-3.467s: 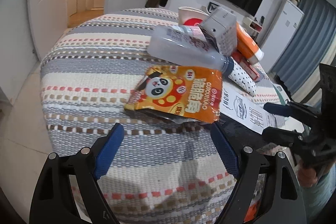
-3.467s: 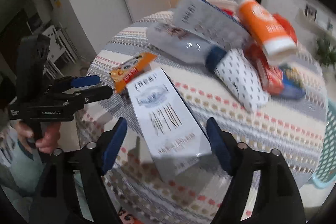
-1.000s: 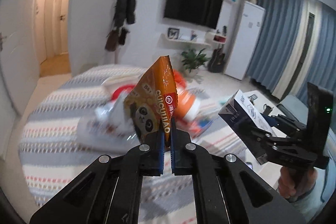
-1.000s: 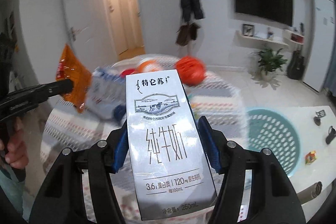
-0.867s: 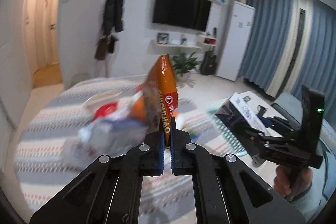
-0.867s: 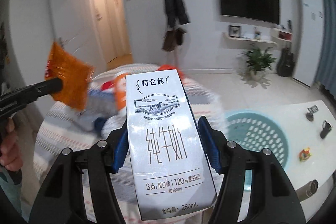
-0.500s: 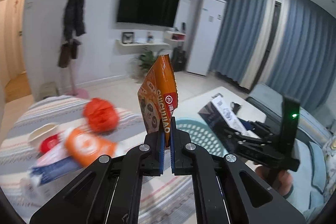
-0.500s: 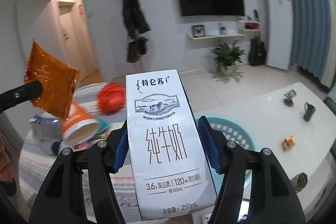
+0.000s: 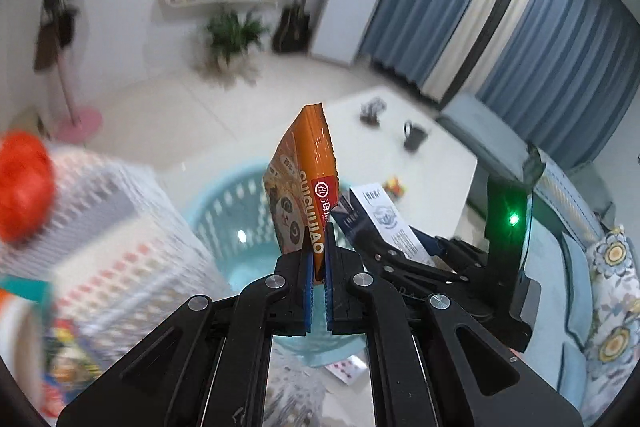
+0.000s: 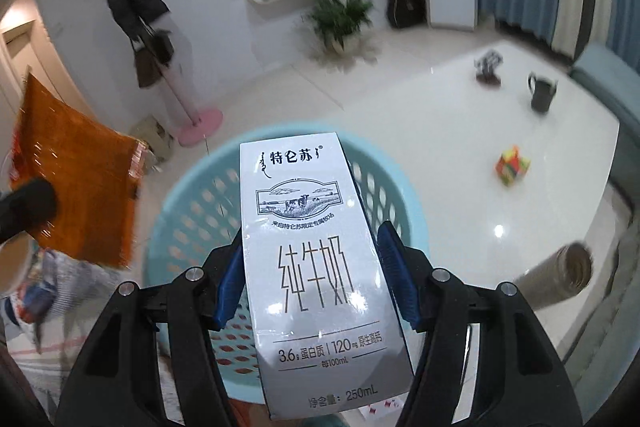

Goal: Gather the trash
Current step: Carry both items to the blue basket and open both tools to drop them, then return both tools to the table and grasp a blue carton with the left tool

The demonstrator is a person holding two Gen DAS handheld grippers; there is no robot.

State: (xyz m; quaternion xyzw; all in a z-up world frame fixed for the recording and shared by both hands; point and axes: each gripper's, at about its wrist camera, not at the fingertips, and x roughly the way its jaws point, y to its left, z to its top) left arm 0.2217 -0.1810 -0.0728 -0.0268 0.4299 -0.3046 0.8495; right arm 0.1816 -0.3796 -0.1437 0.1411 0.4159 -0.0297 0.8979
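Observation:
My left gripper (image 9: 317,257) is shut on the bottom edge of an orange panda snack packet (image 9: 308,183), which stands upright above the light blue basket (image 9: 224,203) on the floor. My right gripper (image 10: 310,263) is shut on a white milk carton (image 10: 308,247), held upright over the same basket (image 10: 188,211). In the left wrist view the carton (image 9: 384,219) and the right gripper (image 9: 404,255) sit just right of the packet. In the right wrist view the packet (image 10: 76,179) hangs at the left, pinched by the left gripper's black tip (image 10: 24,205).
The striped tablecloth table (image 9: 100,227) with leftover trash, including a red-orange ball (image 9: 22,191), lies at the left. A white low table (image 10: 480,131) holds a dark mug (image 10: 540,91) and a coloured cube (image 10: 512,165). A cardboard tube (image 10: 560,275) lies at the right, a sofa (image 9: 592,267) beyond.
Both grippers swung away from the striped table, rightward and downward, carrying the packet and the carton. The blue basket has come into view directly beneath them.

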